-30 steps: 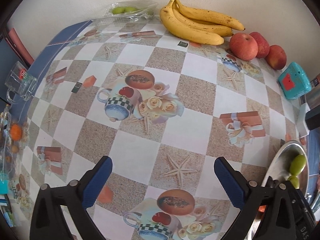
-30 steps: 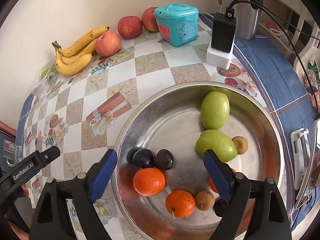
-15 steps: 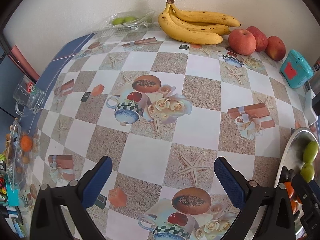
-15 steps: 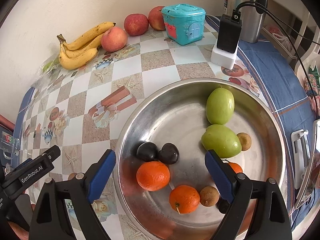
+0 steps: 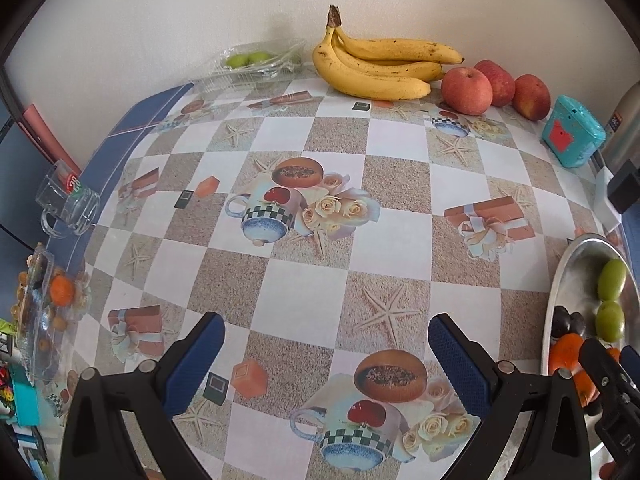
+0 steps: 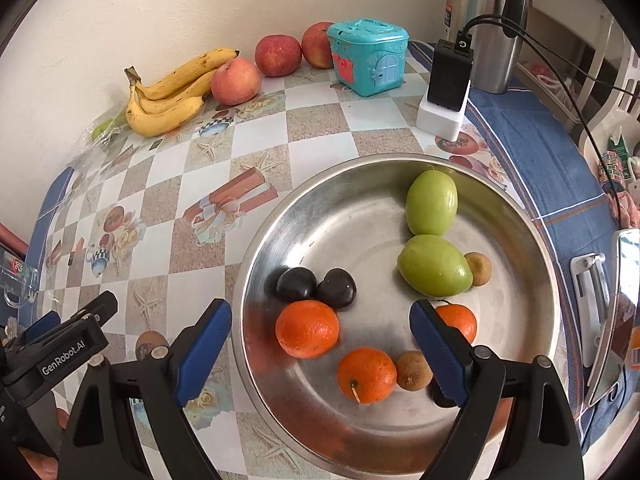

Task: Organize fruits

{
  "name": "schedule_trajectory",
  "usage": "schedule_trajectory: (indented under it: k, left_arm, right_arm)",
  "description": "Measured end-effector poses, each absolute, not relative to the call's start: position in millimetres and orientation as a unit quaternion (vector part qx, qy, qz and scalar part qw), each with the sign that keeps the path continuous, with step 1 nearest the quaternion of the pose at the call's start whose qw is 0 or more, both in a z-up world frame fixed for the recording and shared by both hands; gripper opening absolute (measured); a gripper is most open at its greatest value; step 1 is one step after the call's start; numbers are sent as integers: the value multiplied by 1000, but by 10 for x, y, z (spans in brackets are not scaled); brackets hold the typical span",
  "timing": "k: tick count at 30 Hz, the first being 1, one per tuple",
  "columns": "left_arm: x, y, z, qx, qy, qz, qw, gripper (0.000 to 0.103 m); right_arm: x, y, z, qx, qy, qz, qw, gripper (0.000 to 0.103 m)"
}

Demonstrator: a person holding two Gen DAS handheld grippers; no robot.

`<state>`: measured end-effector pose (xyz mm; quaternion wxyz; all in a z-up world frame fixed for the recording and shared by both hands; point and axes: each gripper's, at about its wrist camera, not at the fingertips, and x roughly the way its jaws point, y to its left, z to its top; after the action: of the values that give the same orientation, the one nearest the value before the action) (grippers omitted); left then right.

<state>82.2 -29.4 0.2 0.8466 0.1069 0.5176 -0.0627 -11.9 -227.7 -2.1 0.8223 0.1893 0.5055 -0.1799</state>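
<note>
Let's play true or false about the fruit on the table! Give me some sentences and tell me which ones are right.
1. The round silver metal bowl holds three oranges. True.
2. The bunch of yellow bananas lies inside the bowl. False: it lies on the checked tablecloth by the wall.
3. The right gripper is squeezing an orange. False: its jaws stand open above the bowl, holding nothing.
4. Two big green fruits sit in the bowl. True.
5. The three red apples sit next to the bananas. True.
6. The left gripper holds an apple. False: it is open and empty over the tablecloth.
</note>
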Motion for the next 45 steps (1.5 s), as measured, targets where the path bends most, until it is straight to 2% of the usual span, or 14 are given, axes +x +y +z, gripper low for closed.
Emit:
schedule_trajectory:
  k: [22, 30, 45]
  left_arm:
    - [391, -74, 64, 126, 511, -54, 849, 103]
    - [244, -62, -3, 162, 502, -49, 848, 103]
    - [40, 34, 144, 150, 488, -65, 857, 103]
  right_arm:
    - [-604, -1907, -50, 160, 504, -178, 830, 91]
    - [-747, -1860, -46, 161, 496, -177, 835, 91]
    - [-910, -1845, -28, 163, 492, -178, 837, 91]
